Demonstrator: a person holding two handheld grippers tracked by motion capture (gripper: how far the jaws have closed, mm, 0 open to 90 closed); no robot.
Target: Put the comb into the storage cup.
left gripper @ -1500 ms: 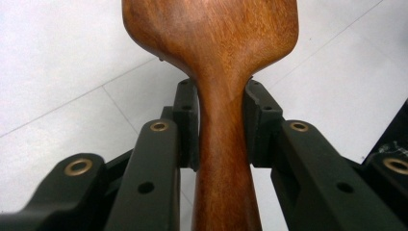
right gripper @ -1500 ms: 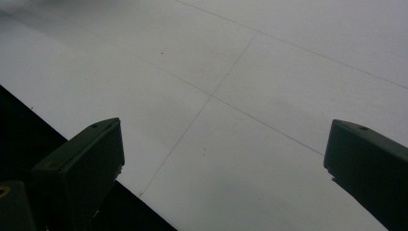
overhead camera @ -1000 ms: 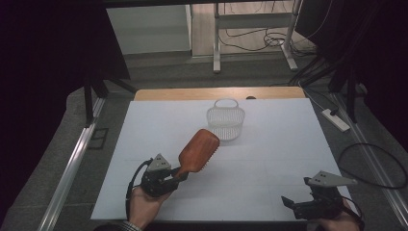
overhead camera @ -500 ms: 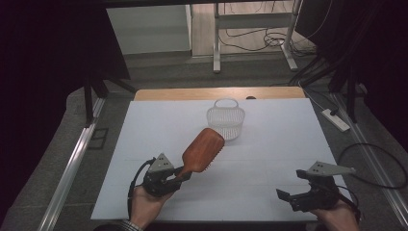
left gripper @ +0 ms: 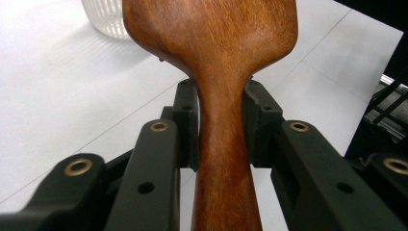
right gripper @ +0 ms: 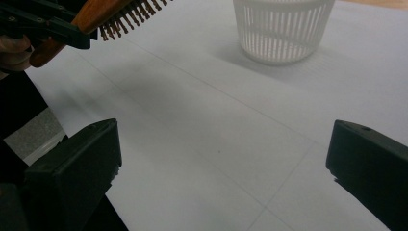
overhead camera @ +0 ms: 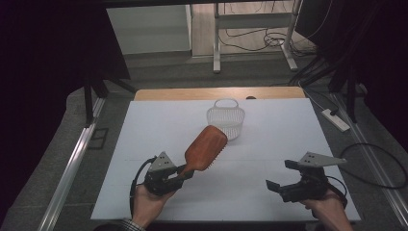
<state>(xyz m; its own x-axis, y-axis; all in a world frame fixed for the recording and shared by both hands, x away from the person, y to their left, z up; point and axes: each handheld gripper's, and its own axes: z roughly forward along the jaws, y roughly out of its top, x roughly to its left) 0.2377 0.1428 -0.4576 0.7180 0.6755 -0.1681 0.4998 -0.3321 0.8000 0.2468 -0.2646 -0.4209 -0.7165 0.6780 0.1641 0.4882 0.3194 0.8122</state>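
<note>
A brown wooden hairbrush is lifted off the white table, bristles facing down and to the right. My left gripper is shut on its handle, both pads pressed against the narrow neck. The brush head points toward a white slatted basket standing upright at the table's far middle. My right gripper hovers at the front right, open wide, nothing between its jaws. In the right gripper view the basket is ahead and the brush bristles are at the upper left.
The white sheet covers the table, with a wooden strip along the far edge. A power strip and cables lie on the floor to the right. Metal rails run along both sides.
My left gripper has swung the brush head upward and to the right, closer to the basket. My right gripper has risen and moved left, further onto the table.
</note>
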